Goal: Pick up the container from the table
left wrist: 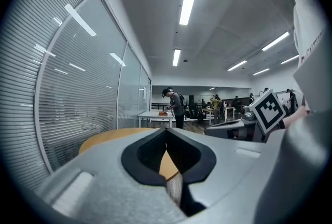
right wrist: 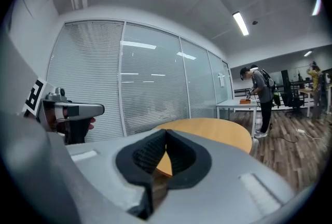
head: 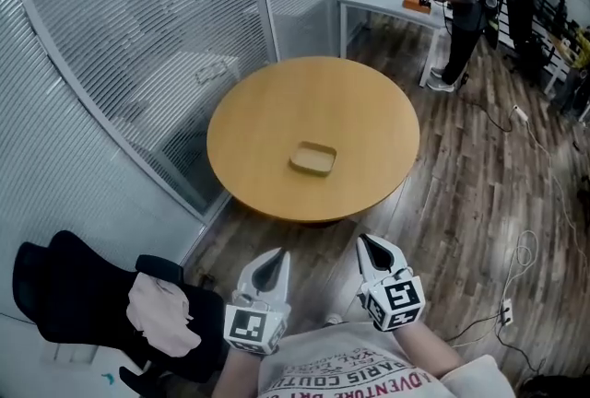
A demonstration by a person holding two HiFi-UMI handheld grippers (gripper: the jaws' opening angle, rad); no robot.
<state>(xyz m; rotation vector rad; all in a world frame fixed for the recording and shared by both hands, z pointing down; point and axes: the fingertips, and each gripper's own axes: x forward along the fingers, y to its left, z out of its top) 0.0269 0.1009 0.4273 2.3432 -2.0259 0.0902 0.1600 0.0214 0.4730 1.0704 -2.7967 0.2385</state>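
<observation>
We are holding both claws close to our body, short of the near rim of the round tabletop [head: 277,111] and over the wooden floor [head: 461,203]. The left claw [head: 277,256] is clenched, its black pads meeting at the tips with nothing between them. The right claw [head: 365,241] is clenched and empty as well.

The container [head: 312,158] is lying on the tabletop a little to our side of its centre, well apart from both claws. It is a shallow, tan, rounded rectangle, and its long axis is running roughly across our view, tilting slightly. It is sitting straight ahead of us, and sideways it falls between the two claws. We are judging neither claw to be clearly nearer. In both gripper views the tabletop is showing past the jaws, but the container itself is not.

We are judging that the coming move is a forward reach over the near rim. The claw chosen is going to need to open and then close across the container's short side or over a rim.
</observation>
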